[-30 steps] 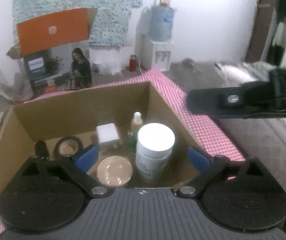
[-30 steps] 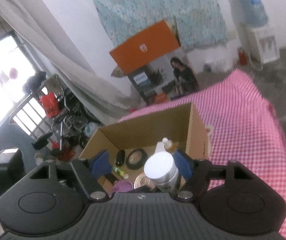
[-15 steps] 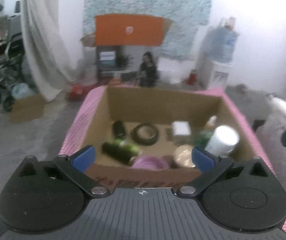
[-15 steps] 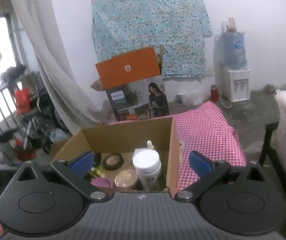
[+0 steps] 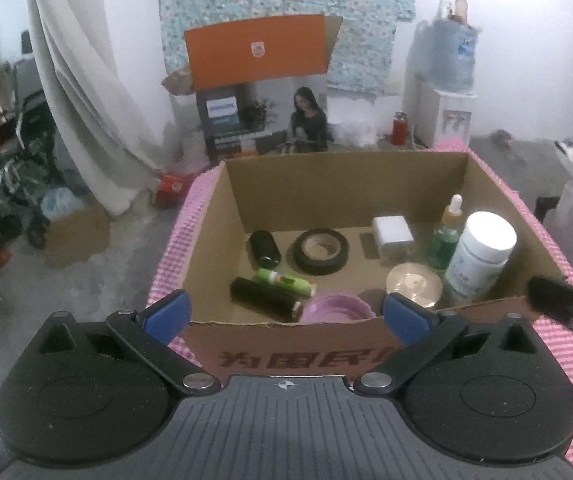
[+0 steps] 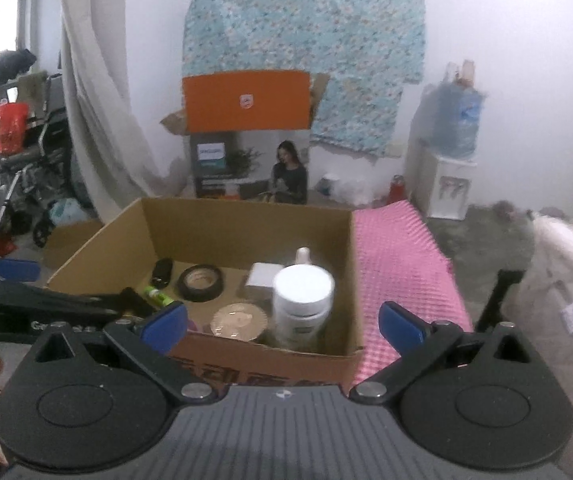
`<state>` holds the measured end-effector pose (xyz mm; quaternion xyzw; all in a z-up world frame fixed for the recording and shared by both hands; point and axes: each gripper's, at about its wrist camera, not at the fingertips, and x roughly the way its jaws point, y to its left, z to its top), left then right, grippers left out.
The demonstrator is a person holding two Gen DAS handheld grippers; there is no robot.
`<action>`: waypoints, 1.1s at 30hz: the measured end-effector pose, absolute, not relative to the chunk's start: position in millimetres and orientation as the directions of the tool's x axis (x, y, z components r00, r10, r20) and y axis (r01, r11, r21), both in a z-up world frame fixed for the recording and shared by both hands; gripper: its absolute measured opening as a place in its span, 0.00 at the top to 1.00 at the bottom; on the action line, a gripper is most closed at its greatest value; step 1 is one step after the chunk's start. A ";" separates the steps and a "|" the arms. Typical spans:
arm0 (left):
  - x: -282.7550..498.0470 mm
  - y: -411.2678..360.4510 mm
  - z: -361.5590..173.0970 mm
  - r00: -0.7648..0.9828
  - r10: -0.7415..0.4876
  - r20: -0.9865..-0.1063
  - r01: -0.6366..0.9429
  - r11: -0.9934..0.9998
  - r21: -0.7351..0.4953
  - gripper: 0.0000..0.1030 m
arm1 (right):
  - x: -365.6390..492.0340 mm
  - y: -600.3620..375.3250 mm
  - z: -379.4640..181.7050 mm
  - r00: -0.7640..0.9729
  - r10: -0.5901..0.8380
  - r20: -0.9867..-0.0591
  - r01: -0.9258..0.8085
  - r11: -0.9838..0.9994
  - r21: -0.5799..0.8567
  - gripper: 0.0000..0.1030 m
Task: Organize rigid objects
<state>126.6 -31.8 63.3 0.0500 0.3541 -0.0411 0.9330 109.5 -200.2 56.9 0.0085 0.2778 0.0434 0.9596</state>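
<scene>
With both sets of jaws spread and empty, right ones just opened, my left gripper [image 5: 286,314] and right gripper [image 6: 282,326] hang before the cardboard box [image 5: 350,176]. White jar [image 5: 482,258] stands in its right corner: rigid, light, smooth; take its sides below the lid. Dropper bottle [image 5: 446,236] and gold lid [image 5: 414,282] crowd it.

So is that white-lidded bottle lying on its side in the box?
No, the white-lidded bottle stands upright in the cardboard box.
</scene>
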 end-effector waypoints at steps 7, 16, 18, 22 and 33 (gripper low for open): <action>126.5 -25.3 60.0 0.734 -0.068 -0.676 0.105 0.994 0.014 0.00 | 124.8 -193.5 48.6 0.819 0.084 -0.567 -0.062 0.996 0.058 0.00; 130.5 -19.8 57.5 0.724 -0.087 -0.684 0.100 0.995 -0.020 0.00 | 132.4 -191.8 39.9 0.797 0.072 -0.600 -0.040 0.997 0.067 0.00; 130.6 -19.9 57.2 0.725 -0.080 -0.684 0.098 0.995 -0.013 0.00 | 133.3 -190.7 39.5 0.794 0.072 -0.604 -0.040 0.997 0.066 0.00; 131.9 -17.3 57.3 0.727 -0.076 -0.682 0.096 0.995 -0.009 0.00 | 136.7 -189.4 38.4 0.787 0.078 -0.612 -0.039 0.996 0.076 0.00; 131.9 -16.9 56.7 0.725 -0.073 -0.685 0.099 0.995 -0.001 0.00 | 141.1 -192.2 34.3 0.778 0.081 -0.623 -0.030 0.995 0.093 0.00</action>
